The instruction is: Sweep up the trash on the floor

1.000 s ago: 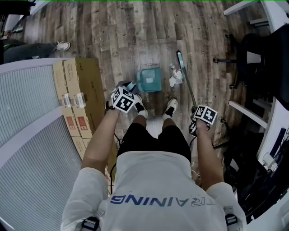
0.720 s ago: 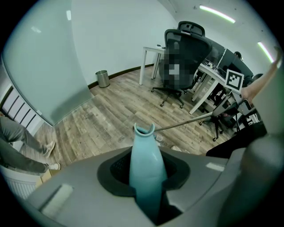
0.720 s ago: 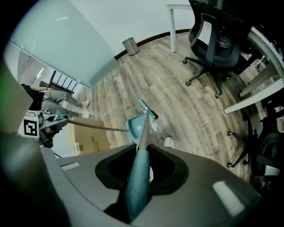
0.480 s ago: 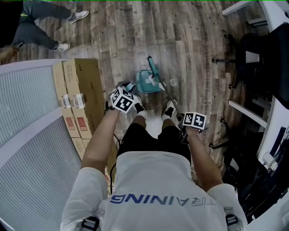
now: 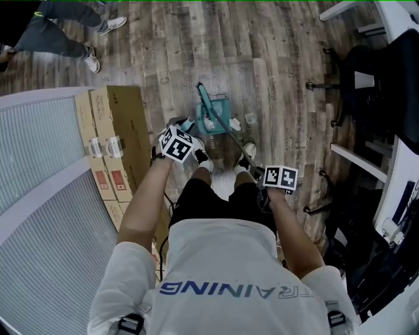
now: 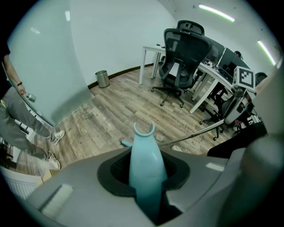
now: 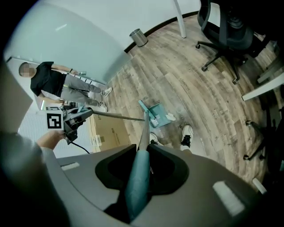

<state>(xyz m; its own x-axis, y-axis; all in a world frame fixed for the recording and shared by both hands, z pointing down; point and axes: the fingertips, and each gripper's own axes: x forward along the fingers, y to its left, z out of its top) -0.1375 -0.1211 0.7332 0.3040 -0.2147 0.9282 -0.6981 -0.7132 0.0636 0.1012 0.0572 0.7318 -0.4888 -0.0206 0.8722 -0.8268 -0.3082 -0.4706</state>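
Overhead, shirt (image 5: pixel 222 262) reads "TRAINING"; right gripper (image 7: pixel 141 175) grips broom (image 5: pixel 205 101)

Even overhead light is filling the room, ceiling strips (image 6: pixel 216 12) glaring white. Gripper views are bending and darkening at the corners; the dustpan handle (image 6: pixel 145 173) and broom handle (image 7: pixel 136 181) are blurring near the lens.

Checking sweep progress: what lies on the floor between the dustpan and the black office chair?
Head view: a white scrap beside the dustpan, then bare wood floor up to the office chair.
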